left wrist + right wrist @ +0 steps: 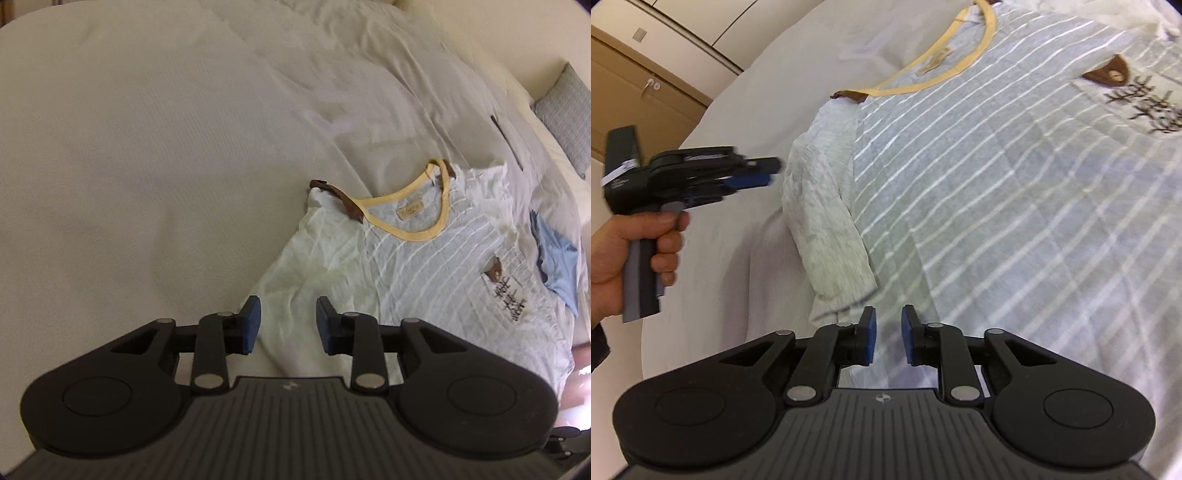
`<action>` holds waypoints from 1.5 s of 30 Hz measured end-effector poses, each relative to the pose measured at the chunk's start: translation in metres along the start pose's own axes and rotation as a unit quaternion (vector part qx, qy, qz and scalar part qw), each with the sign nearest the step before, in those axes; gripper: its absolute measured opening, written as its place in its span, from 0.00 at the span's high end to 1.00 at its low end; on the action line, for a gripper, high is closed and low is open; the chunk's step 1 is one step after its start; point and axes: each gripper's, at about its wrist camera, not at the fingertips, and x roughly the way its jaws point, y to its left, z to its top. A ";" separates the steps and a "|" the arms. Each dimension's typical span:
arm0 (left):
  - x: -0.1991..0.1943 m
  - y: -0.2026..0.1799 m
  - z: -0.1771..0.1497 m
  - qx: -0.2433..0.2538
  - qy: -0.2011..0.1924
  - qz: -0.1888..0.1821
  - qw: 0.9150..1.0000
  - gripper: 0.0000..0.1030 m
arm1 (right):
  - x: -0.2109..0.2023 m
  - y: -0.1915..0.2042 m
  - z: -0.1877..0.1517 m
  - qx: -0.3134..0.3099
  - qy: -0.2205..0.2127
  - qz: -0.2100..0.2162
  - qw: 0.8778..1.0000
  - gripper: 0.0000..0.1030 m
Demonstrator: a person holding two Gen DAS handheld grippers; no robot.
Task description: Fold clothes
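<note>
Left wrist: left gripper [288,325] hangs narrowly parted, empty, over the folded-in sleeve [295,266] of a striped T-shirt [436,266] lying flat on the bed [147,147] | Right wrist: right gripper [888,338] slightly apart, holding nothing, above the shirt's body; soft, light cloth likely drapes, best pinched at hem or shoulder edges.

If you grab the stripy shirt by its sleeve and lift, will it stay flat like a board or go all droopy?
Probably droopy: the striped shirt is thin and wrinkled, and its sleeve already lies folded over. It likely weighs little, so a tug may drag it across the bed sheet. It looks soft, so unlikely to break.
</note>
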 end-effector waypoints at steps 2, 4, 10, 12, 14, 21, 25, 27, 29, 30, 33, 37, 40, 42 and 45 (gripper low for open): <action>-0.017 -0.005 -0.011 0.002 -0.004 0.014 1.000 0.74 | -0.013 -0.001 -0.005 0.001 0.000 -0.006 1.000 0.76; -0.033 -0.013 -0.022 0.008 -0.007 0.033 0.999 0.70 | -0.027 -0.001 -0.010 0.002 -0.003 -0.013 1.000 0.75; -0.056 -0.072 -0.067 0.047 0.006 0.071 0.996 0.63 | -0.073 -0.009 -0.019 0.004 -0.030 -0.044 0.999 0.67; -0.061 -0.101 -0.079 0.073 0.006 0.073 0.995 0.56 | -0.089 -0.015 -0.018 0.000 -0.041 -0.055 0.998 0.64; -0.068 -0.130 -0.088 0.093 0.000 0.084 0.992 0.49 | -0.107 -0.026 -0.013 -0.006 -0.053 -0.059 0.997 0.56; -0.064 -0.242 -0.107 0.099 -0.025 0.134 0.986 0.33 | -0.166 -0.092 0.022 -0.037 -0.068 -0.052 0.996 0.52; -0.049 -0.319 -0.104 0.102 -0.030 0.133 0.985 0.26 | -0.209 -0.137 0.050 -0.078 -0.075 -0.046 0.993 0.51; -0.041 -0.359 -0.099 0.134 -0.038 0.133 0.981 0.22 | -0.235 -0.160 0.067 -0.091 -0.087 -0.052 0.991 0.49; -0.033 -0.393 -0.093 0.173 -0.046 0.134 0.975 0.20 | -0.257 -0.183 0.084 -0.097 -0.093 -0.061 0.989 0.48; -0.028 -0.407 -0.091 0.198 -0.050 0.134 0.970 0.18 | -0.266 -0.192 0.091 -0.098 -0.098 -0.066 0.988 0.48; -0.011 -0.444 -0.085 0.265 -0.058 0.133 0.953 0.16 | -0.291 -0.213 0.111 -0.095 -0.116 -0.079 0.986 0.48; 0.016 -0.481 -0.075 0.300 -0.069 0.109 0.945 0.16 | -0.322 -0.236 0.132 -0.085 -0.142 -0.095 0.982 0.47; 0.043 -0.512 -0.066 0.334 -0.072 0.108 0.934 0.16 | -0.340 -0.244 0.147 -0.077 -0.161 -0.104 0.978 0.47; 0.060 -0.532 -0.061 0.353 -0.070 0.110 0.927 0.17 | -0.350 -0.251 0.157 -0.070 -0.178 -0.101 0.976 0.45; 0.092 -0.556 -0.049 0.374 -0.060 0.109 0.919 0.27 | -0.353 -0.266 0.180 -0.062 -0.174 -0.100 0.978 0.45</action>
